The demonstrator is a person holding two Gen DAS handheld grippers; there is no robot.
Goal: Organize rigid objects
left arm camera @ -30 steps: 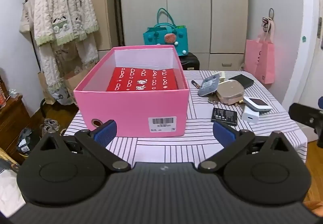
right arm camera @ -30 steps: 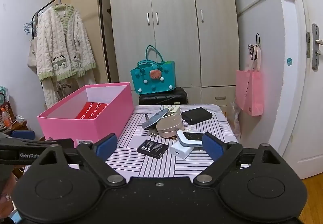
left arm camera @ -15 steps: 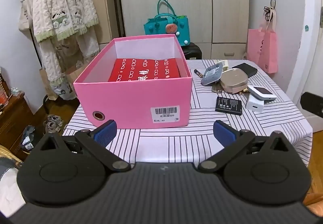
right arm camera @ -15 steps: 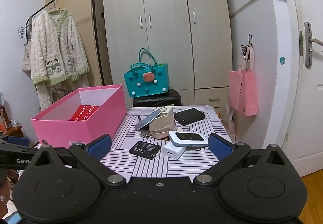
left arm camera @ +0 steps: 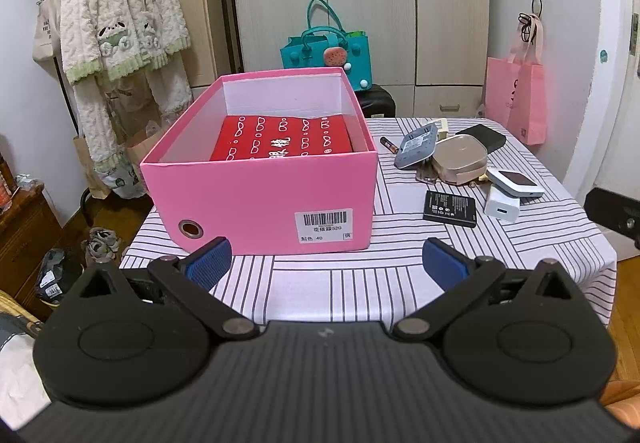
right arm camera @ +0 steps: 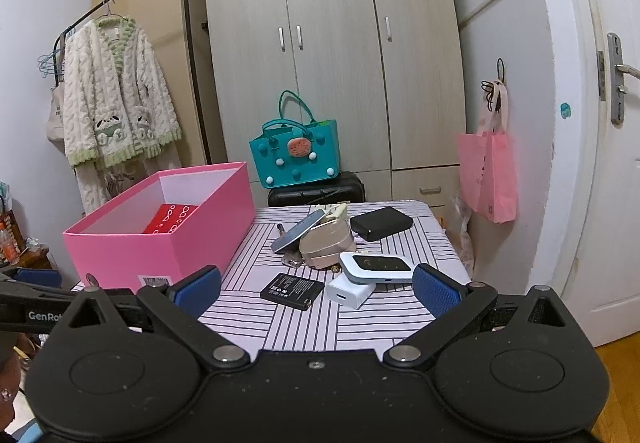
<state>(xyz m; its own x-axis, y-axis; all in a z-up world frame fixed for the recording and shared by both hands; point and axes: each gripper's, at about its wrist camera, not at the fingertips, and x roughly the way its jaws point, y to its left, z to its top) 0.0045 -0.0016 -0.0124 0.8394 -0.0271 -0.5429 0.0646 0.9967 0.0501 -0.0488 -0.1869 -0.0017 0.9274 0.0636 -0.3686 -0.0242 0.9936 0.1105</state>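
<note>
Ahead of my left gripper [left arm camera: 326, 261] stands the pink box [left arm camera: 260, 199], a red box [left arm camera: 282, 137] inside. A flat black battery [right arm camera: 292, 291] and white charger [right arm camera: 350, 293] lie ahead of my right gripper [right arm camera: 316, 289]. I read both jaw sets spread wide, holding and touching nothing; the right has just been opening. Everything rests on a striped tablecloth [left arm camera: 320, 283]; wardrobes [right arm camera: 328, 55] stand behind.

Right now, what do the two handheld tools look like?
Both look alike: the left tool and right tool have matte black bodies with round-lobed linkages, silver pivot pins and blue textured pads. White "GenRo" lettering marks the left tool's side in the right wrist view.
</note>
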